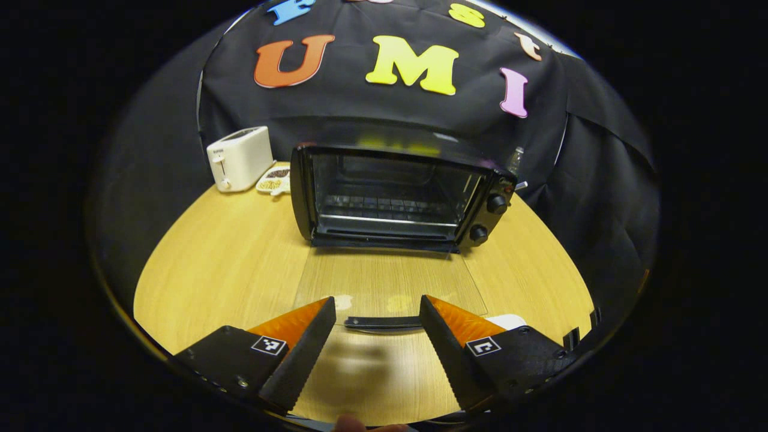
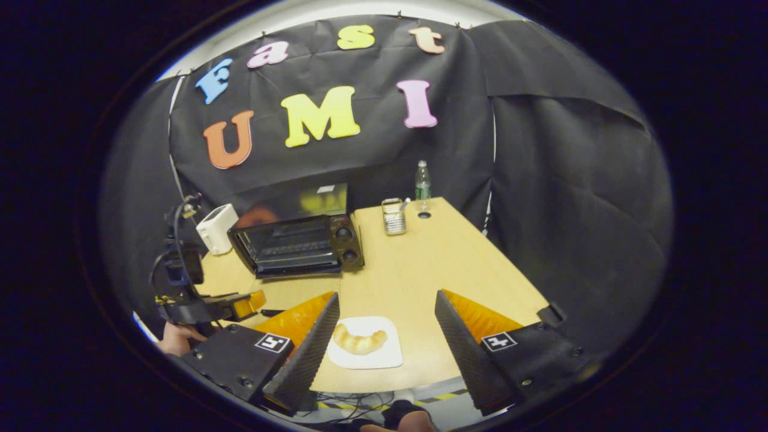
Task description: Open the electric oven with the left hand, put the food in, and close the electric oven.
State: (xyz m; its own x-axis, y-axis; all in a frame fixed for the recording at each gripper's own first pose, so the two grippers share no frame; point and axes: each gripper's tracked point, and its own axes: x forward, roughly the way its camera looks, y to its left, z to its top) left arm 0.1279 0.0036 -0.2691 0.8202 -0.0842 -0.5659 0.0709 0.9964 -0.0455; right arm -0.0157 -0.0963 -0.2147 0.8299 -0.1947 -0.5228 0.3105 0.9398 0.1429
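Presently we find the electric oven (image 1: 396,198) at the centre of the left gripper view with its glass door (image 1: 390,282) dropped flat onto the wooden table (image 1: 222,264), the door handle (image 1: 384,322) lying between the fingers of the left gripper (image 1: 377,345), whose jaws stand wide and hold nothing. We judge the opening step done, the gripper just clear of the handle.

In the right gripper view, the croissant (image 2: 359,341) lies on a white plate (image 2: 366,357) at lower centre, between the spread, empty fingers of the right gripper (image 2: 387,342) (placed, we judge, to pick it up).

Around it: a white toaster (image 1: 240,157) and a small dish (image 1: 275,180) at upper left beside the oven; a water bottle (image 2: 423,180) and a metal holder (image 2: 393,223) behind. The lowered door lies across the approach to the cavity.
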